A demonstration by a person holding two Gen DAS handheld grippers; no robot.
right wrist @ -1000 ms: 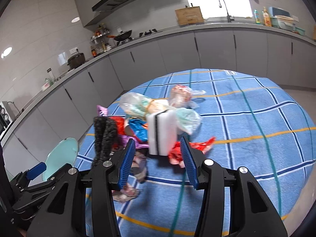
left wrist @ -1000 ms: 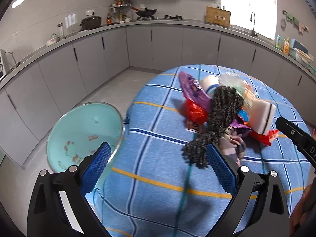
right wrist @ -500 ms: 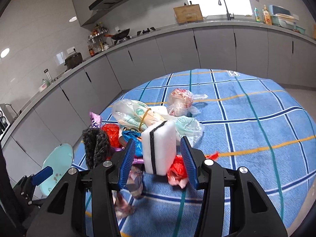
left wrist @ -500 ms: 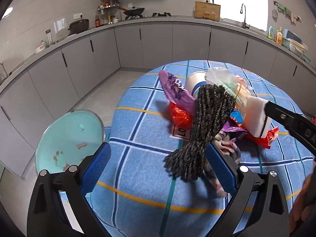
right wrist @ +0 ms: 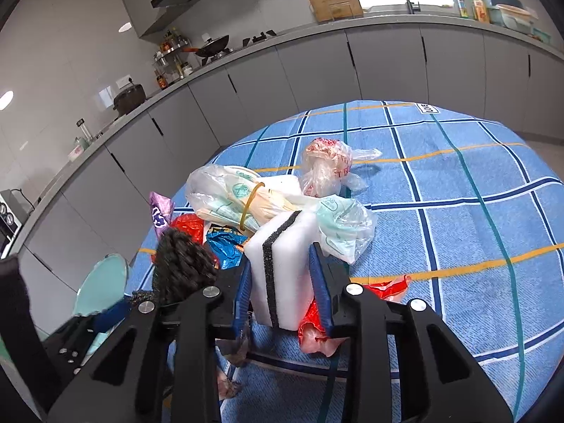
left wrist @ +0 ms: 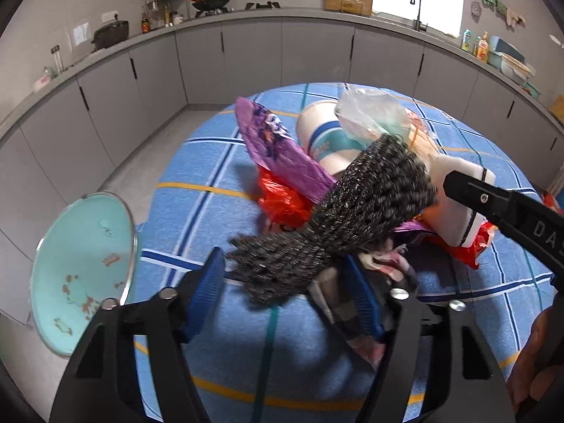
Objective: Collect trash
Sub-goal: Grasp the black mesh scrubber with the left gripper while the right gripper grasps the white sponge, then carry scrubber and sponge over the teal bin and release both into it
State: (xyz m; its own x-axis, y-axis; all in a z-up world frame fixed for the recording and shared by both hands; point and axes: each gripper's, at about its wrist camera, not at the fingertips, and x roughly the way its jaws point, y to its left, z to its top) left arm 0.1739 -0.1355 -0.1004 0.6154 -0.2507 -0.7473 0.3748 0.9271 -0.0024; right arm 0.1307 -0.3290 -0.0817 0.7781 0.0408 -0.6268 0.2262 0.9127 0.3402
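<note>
My left gripper (left wrist: 285, 294) had just been closing around the frayed end of the dark knitted cloth (left wrist: 356, 208), pads not visibly pressing it. My right gripper (right wrist: 282, 290) had just been closing and sat clamped on the white sponge (right wrist: 282, 268). Both lay in the trash pile (right wrist: 253, 208) near the left edge of the blue checked tablecloth (right wrist: 476, 218), the teal bin (left wrist: 81, 275) beyond that edge.
</note>
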